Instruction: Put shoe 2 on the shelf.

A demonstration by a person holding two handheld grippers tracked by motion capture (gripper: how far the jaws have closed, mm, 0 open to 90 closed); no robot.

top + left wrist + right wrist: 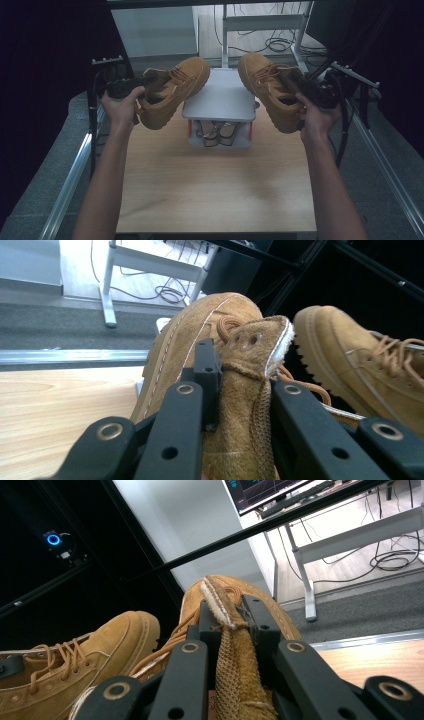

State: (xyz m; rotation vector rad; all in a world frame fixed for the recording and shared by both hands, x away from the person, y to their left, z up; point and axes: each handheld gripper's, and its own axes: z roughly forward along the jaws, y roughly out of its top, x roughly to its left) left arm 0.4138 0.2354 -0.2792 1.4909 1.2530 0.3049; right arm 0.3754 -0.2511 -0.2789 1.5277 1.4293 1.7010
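Two tan suede lace-up boots hang in the air above the far end of the wooden table (215, 185). My left gripper (149, 83) is shut on the collar of the left boot (180, 85), toe pointing away and up. In the left gripper view the black jaws (242, 375) pinch the collar of that boot (200, 335), and the other boot (365, 365) floats to the right. My right gripper (292, 84) is shut on the rear collar of the right boot (262, 75). In the right gripper view its jaws (231, 617) clamp the collar strip (235, 660), and the left boot (100, 645) is at lower left.
A small white two-level rack (220, 97) stands between the boots, with a grey pair of shoes (217, 132) on its lower level. Metal frame rails run along the table's left (75, 170) and right (385, 165). Desk legs and cables (272, 42) lie beyond.
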